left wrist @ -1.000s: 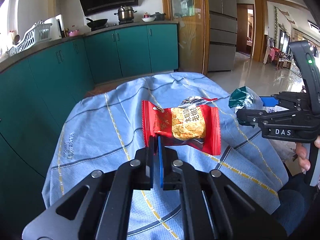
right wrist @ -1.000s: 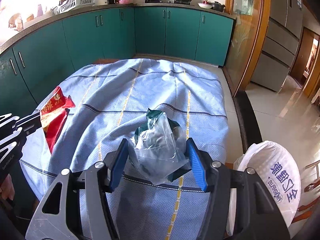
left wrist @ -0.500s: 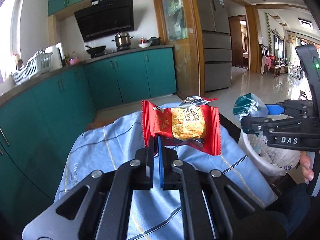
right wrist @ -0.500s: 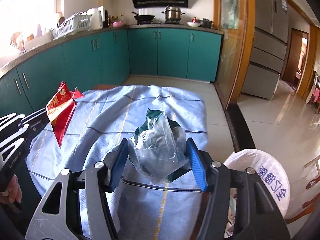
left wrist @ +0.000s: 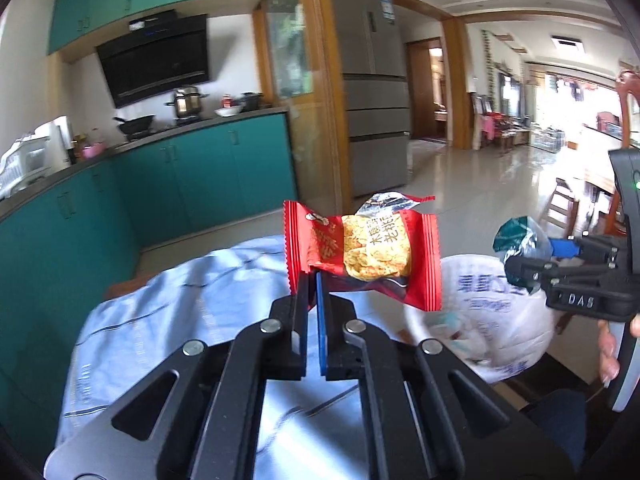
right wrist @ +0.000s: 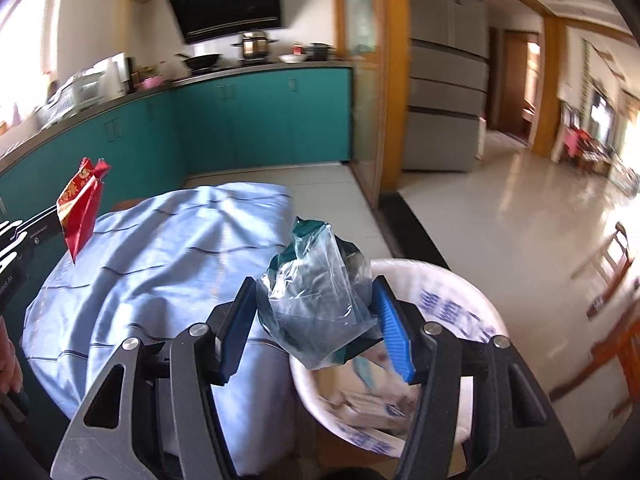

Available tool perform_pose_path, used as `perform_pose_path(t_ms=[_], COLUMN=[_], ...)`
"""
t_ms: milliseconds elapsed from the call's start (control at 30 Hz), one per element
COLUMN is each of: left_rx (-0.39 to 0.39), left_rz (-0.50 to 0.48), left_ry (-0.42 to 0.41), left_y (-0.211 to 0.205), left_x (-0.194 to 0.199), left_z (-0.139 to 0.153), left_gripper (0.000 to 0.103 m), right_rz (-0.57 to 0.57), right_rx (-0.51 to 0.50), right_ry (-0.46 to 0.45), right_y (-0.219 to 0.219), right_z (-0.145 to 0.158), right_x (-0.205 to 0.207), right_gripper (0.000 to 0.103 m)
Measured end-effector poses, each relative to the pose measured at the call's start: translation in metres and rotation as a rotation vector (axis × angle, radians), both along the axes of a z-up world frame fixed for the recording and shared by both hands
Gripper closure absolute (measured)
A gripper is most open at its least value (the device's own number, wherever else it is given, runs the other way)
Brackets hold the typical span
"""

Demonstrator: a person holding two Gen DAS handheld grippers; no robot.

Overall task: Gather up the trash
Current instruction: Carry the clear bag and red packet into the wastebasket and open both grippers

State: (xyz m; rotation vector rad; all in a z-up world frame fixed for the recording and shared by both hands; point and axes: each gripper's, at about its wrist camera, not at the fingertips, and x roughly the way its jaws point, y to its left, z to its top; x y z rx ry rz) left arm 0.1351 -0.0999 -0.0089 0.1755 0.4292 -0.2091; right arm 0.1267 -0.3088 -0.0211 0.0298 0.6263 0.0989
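Observation:
My left gripper (left wrist: 319, 280) is shut on a red snack wrapper (left wrist: 362, 252) and holds it up in the air above the table's right side. The wrapper also shows in the right wrist view (right wrist: 80, 204) at the far left. My right gripper (right wrist: 316, 300) is shut on a crumpled clear and green plastic bag (right wrist: 320, 304), held over the near rim of the white trash bag (right wrist: 460, 304). In the left wrist view the right gripper (left wrist: 520, 260) with its plastic bag (left wrist: 516, 240) hangs over the trash bag (left wrist: 480, 300).
A table under a light blue cloth (right wrist: 160, 260) lies left of the trash bag. Teal kitchen cabinets (right wrist: 260, 120) run behind it. A grey fridge (right wrist: 444, 100) and tiled floor (right wrist: 520, 220) lie to the right. Packaging lies inside the trash bag.
Both grippers have lifted and swung right, away from the table and towards the trash bag. The right gripper's plastic bag now hangs over the trash bag's rim. Both grips are unchanged.

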Motion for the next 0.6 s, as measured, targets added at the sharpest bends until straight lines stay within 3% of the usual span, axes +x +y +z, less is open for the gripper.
perform_pose_path(t_ms=[233,333,600], left_rx=[-0.001,-0.012,0.082], left_rz=[-0.166,-0.231,-0.252], left_ry=[0.078,0.152,0.256], left_y=[-0.096,-0.136,-0.194], left_x=[0.030,0.053,0.078], left_z=[-0.023,-0.043,-0.099], left_gripper=[0.098,0.098,0.096], right_rz=[-0.123,-0.168,-0.236], right_rx=[0.016,0.034,0.065], right_ry=[0.024,0.039,0.065], right_y=[-0.056,-0.079,-0.110], right_z=[-0.014,-0.021,-0.041], right_x=[-0.021,-0.028,-0.034], right_gripper=[0.045,0.045,0.045])
